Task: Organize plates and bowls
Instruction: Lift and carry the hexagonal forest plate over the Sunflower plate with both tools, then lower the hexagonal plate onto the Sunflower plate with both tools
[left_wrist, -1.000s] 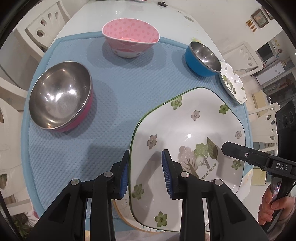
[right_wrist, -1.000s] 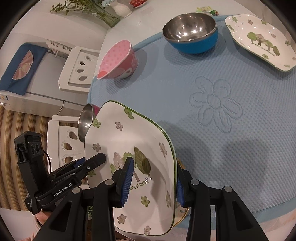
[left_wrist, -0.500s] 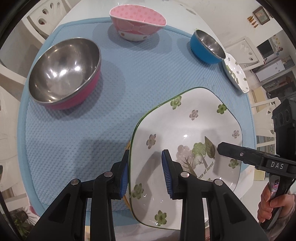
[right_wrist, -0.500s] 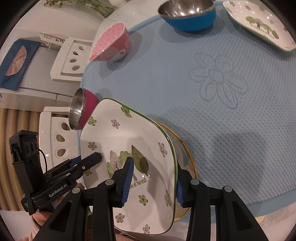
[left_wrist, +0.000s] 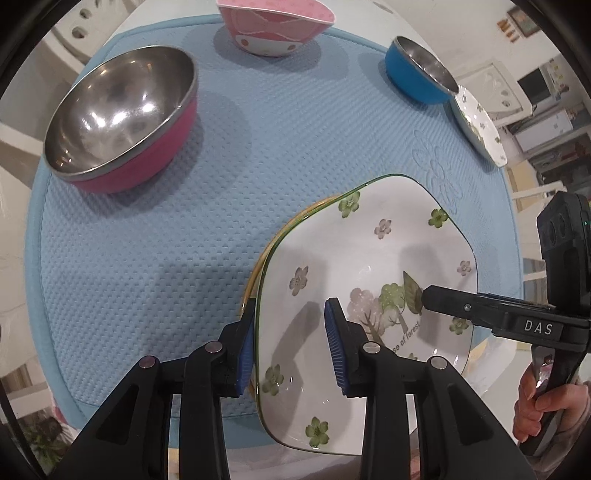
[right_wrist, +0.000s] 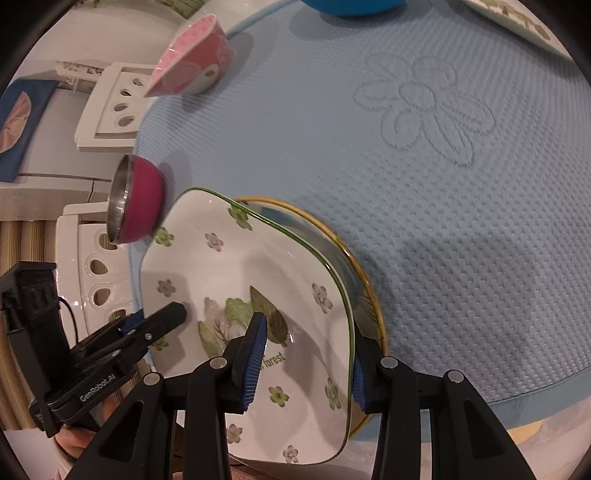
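- Your flowered plate (left_wrist: 369, 258) sits at the near edge of the blue mat (left_wrist: 184, 240), over a gold-rimmed plate (right_wrist: 364, 284) whose rim shows past it on the far side
- Your left gripper (left_wrist: 290, 347) straddles the plate's left rim; its fingers (left_wrist: 334, 347) are opening, and the inner pad stands clear of the plate's face
- Your right gripper (right_wrist: 304, 363) has the opposite rim between its fingers; whether the pads press on it, you cannot tell from here
- The plate's near corner overhangs the mat's edge; the mat's middle is open
- The pink steel bowl (left_wrist: 118, 118), the pink dotted bowl (left_wrist: 275, 27) and the blue steel bowl (left_wrist: 419, 75) stand well apart around the far side; the pink steel bowl is empty, and the other two interiors are not visible
- A second flowered plate (left_wrist: 476, 125) lies just beside the blue steel bowl
- Only the left view shows the pink steel bowl's inside; only the right view shows the white chairs (right_wrist: 110, 107) beyond the tabletop
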